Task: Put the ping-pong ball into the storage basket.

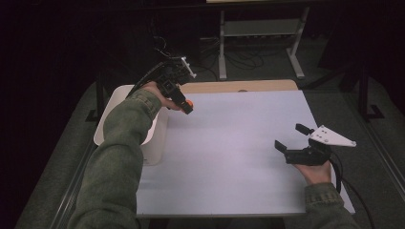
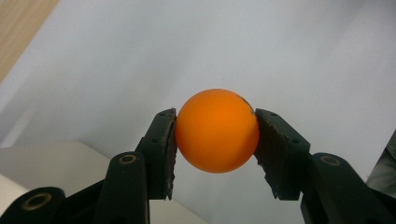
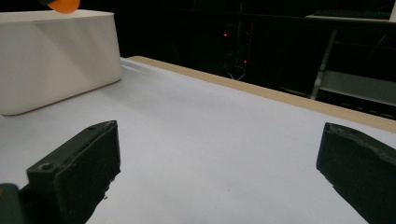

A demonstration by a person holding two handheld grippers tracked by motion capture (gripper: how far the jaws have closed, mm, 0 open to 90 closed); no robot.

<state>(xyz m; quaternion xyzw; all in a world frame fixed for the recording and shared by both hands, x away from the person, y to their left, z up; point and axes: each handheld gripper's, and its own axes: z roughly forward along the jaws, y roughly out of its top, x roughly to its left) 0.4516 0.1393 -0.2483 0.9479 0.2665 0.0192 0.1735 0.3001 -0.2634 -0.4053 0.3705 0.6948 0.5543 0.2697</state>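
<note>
Orange ball (image 2: 217,130) sits clamped between the two black jaws of the left tool (image 1: 185,106), pads pressing on either side of it, as a person in a green sleeve (image 1: 119,157) holds it raised above the white surface (image 1: 229,143) near the far left corner, just beside the white bin (image 1: 155,143) that stands at the left edge. In the left gripper view the ball hangs over the pale sheet with the bin's rim below it. Right tool (image 1: 292,138) hovers low near the right edge, well apart from the ball, its jaws spread wide with nothing between them.
</note>
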